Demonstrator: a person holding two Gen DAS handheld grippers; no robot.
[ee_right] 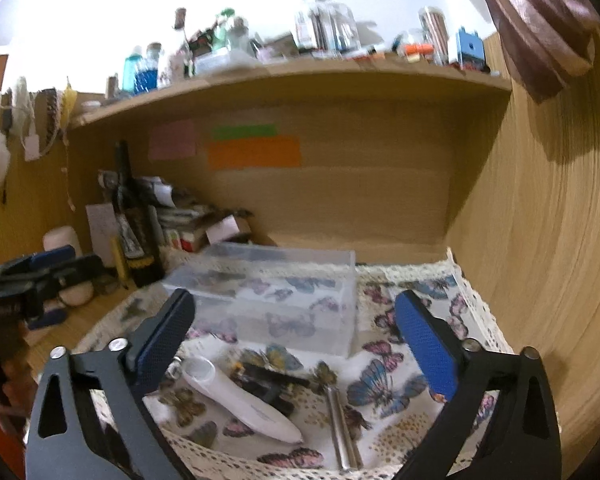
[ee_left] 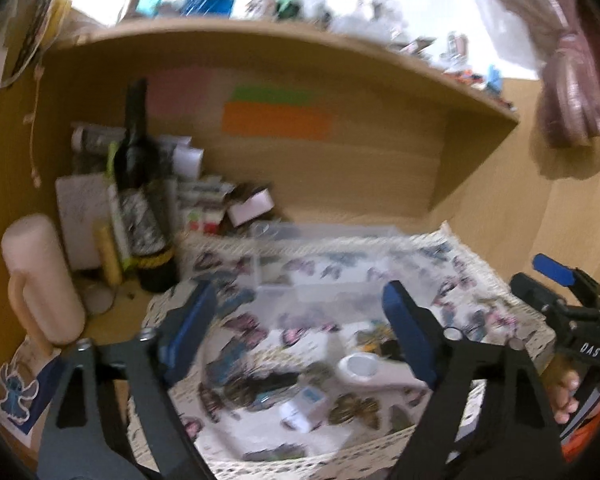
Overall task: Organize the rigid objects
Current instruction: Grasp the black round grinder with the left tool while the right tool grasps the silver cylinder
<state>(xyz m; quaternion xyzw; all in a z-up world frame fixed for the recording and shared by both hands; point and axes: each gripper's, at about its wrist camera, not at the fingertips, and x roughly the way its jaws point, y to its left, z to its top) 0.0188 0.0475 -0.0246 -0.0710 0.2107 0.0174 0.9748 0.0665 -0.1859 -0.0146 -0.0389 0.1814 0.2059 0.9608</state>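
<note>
A clear plastic box stands open on a butterfly-print cloth; it also shows in the left wrist view. In front of it lie a white pen-shaped device with a round lens, a dark clip and a metal rod. The left wrist view shows the white device, a small white and blue box and a dark object. My left gripper is open and empty above the cloth. My right gripper is open and empty above the items.
A dark bottle, a pink mug, papers and small boxes crowd the back left corner. A wooden shelf with bottles overhangs the desk. A wooden side wall stands close on the right.
</note>
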